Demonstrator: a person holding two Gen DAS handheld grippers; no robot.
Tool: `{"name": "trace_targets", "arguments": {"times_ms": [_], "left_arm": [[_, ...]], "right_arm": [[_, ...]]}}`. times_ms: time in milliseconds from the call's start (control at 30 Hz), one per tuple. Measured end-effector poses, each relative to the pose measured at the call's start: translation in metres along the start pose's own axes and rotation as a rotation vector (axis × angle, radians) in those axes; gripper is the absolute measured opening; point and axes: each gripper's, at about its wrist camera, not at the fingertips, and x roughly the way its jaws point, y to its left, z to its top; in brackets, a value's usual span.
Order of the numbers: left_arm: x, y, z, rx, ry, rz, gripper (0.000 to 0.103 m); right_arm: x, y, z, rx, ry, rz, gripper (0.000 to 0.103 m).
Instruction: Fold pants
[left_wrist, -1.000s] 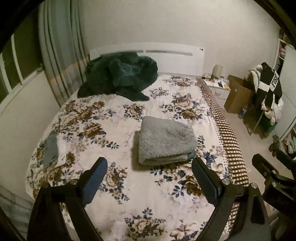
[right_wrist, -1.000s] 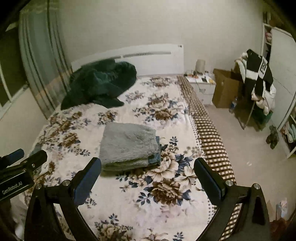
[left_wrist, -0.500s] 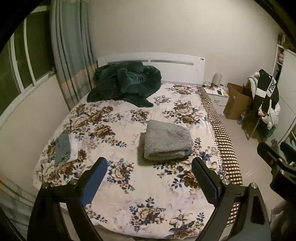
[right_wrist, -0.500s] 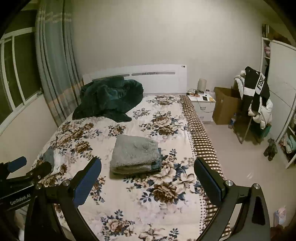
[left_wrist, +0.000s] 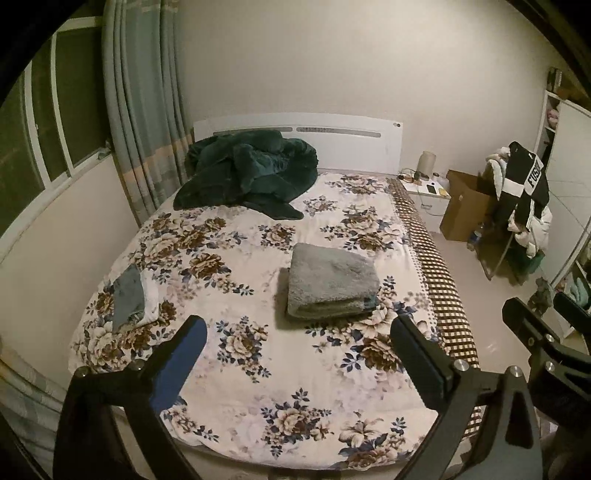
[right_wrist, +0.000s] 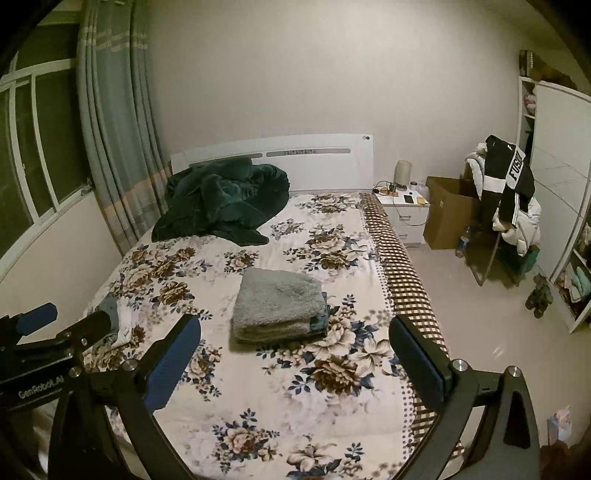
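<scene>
The grey fluffy pants (left_wrist: 330, 280) lie folded in a neat rectangular stack near the middle of the floral bed (left_wrist: 229, 373); they also show in the right wrist view (right_wrist: 279, 306). My left gripper (left_wrist: 299, 354) is open and empty, held back above the foot of the bed, well short of the pants. My right gripper (right_wrist: 295, 354) is open and empty too, also back from the pants. The left gripper shows at the left edge of the right wrist view (right_wrist: 55, 325); the right gripper shows at the right edge of the left wrist view (left_wrist: 535, 332).
A dark green blanket (left_wrist: 247, 170) is heaped by the headboard. Small folded grey and white clothes (left_wrist: 131, 295) lie at the bed's left edge. A nightstand (right_wrist: 404, 210), a cardboard box (right_wrist: 448, 218) and a chair piled with clothes (right_wrist: 509, 195) stand to the right.
Both grippers have pulled back and up from the bed, so the folded pants look smaller and farther away. Both stay open and empty.
</scene>
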Motion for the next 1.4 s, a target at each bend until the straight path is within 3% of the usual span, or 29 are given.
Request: {"name": "trace_targets", "arguments": {"times_ms": [433, 1400], "left_arm": [[-0.012, 0.003, -0.003, -0.015, -0.015, 0.020, 0.102], [-0.019, 0.003, -0.007, -0.025, -0.008, 0.037, 0.102]], "right_arm": [[-0.021, 0.007, -0.004, 0.002, -0.008, -0.010, 0.103], [-0.012, 0.007, -0.002, -0.013, 0.024, 0.020, 0.103]]}}
